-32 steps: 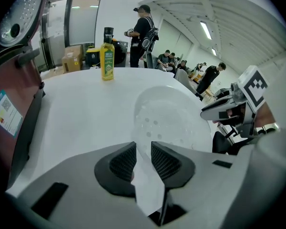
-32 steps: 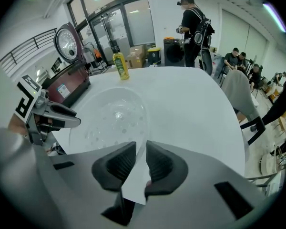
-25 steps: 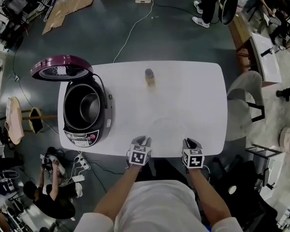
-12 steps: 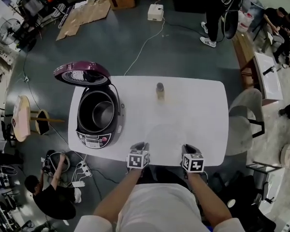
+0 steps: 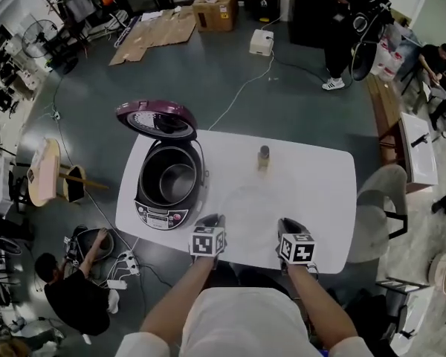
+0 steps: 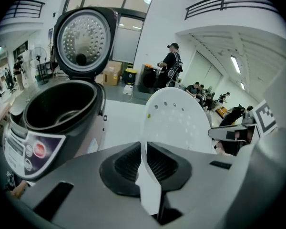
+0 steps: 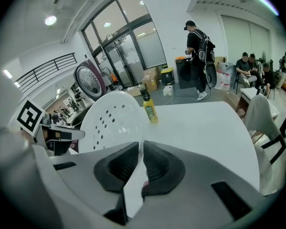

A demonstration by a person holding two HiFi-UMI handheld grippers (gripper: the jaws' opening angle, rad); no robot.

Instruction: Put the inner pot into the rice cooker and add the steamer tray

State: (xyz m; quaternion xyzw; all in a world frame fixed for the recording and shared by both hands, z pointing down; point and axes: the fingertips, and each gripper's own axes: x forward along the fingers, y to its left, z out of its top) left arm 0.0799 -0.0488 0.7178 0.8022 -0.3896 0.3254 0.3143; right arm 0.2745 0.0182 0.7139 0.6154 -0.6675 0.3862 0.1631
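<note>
Both grippers hold the white perforated steamer tray (image 5: 251,203) by its near rim, above the white table (image 5: 323,192). The left gripper (image 5: 213,220) pinches the rim's left part, with the thin edge (image 6: 144,175) squeezed between its pads. The right gripper (image 5: 286,222) is shut on the right part of the tray (image 7: 112,120) in the same way. The rice cooker (image 5: 167,192) stands at the table's left end with its purple lid (image 5: 156,119) raised. The dark inner pot (image 5: 171,179) sits inside it. In the left gripper view the cooker (image 6: 52,123) is left of the tray (image 6: 178,120).
A small yellow bottle (image 5: 263,157) stands at the middle of the table's far side, also seen past the tray as the bottle (image 7: 150,109). A grey chair (image 5: 379,199) is at the table's right end. A person (image 5: 74,296) crouches on the floor at the left, and cables run there.
Both grippers have risen with the tray, which now hangs off the table. The head view has tipped up, so the cooker and table sit lower and further right in it.
</note>
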